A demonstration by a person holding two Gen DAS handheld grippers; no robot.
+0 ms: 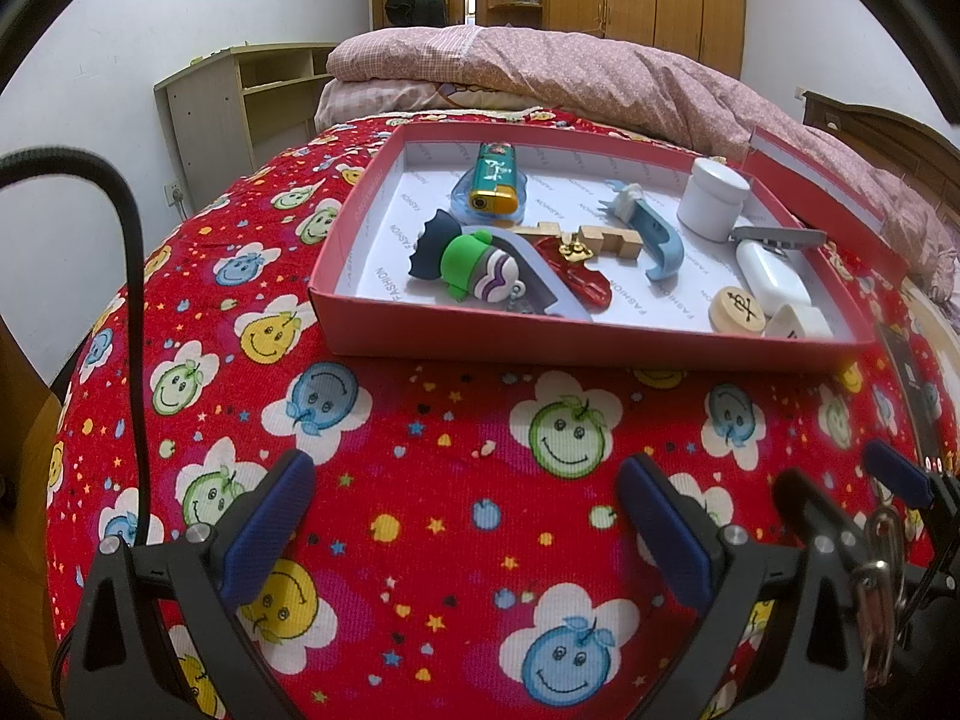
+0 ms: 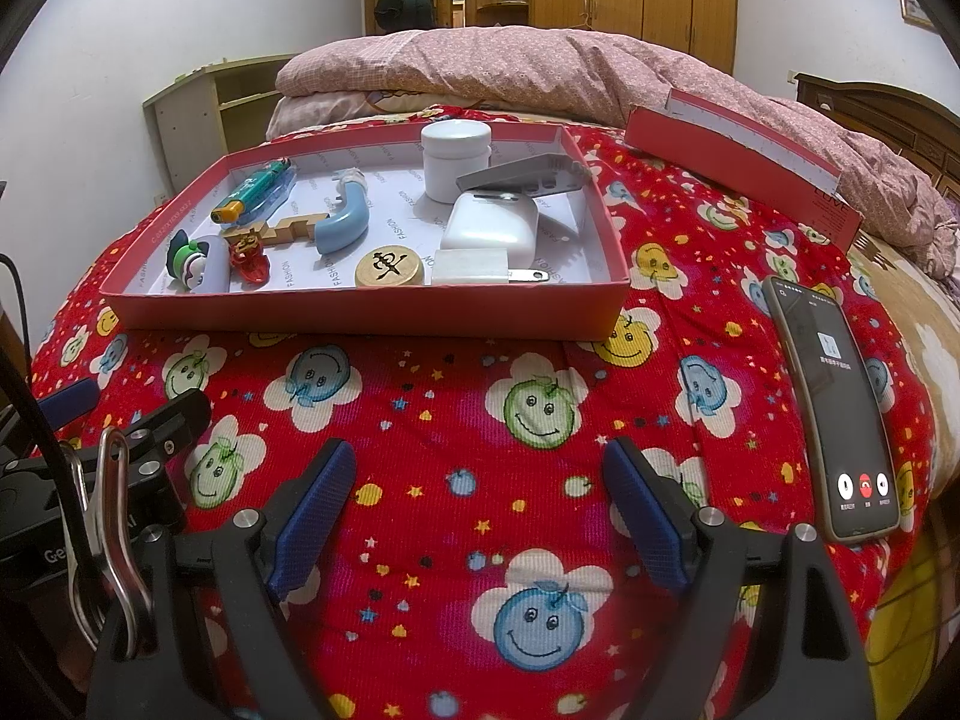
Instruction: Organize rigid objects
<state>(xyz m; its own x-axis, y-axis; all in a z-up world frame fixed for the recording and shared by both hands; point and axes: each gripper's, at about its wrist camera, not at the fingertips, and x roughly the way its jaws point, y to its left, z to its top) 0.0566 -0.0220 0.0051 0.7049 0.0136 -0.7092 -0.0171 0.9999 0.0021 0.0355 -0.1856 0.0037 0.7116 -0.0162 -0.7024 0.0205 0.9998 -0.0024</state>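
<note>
A shallow red box (image 1: 576,354) (image 2: 372,315) lies on the red smiley-print blanket ahead of both grippers. Inside it are a green lighter (image 1: 493,177) (image 2: 255,192), a green-hatted figurine (image 1: 480,267) (image 2: 189,264), a red trinket (image 1: 576,276) (image 2: 249,261), a wooden puzzle piece (image 1: 606,239) (image 2: 288,231), a blue curved handle (image 1: 657,234) (image 2: 345,222), a white jar (image 1: 714,198) (image 2: 455,159), a white earbud case (image 1: 771,273) (image 2: 489,228), a wooden chess piece (image 1: 737,312) (image 2: 389,269) and a white charger (image 1: 801,323) (image 2: 471,267). My left gripper (image 1: 465,516) and right gripper (image 2: 480,498) both hover open over bare blanket, short of the box, holding nothing.
A phone (image 2: 837,408) with a lit call screen lies on the blanket right of the box. The red box lid (image 2: 744,171) rests behind it against a pink quilt (image 2: 510,69). A wooden shelf (image 2: 204,108) stands at the left wall.
</note>
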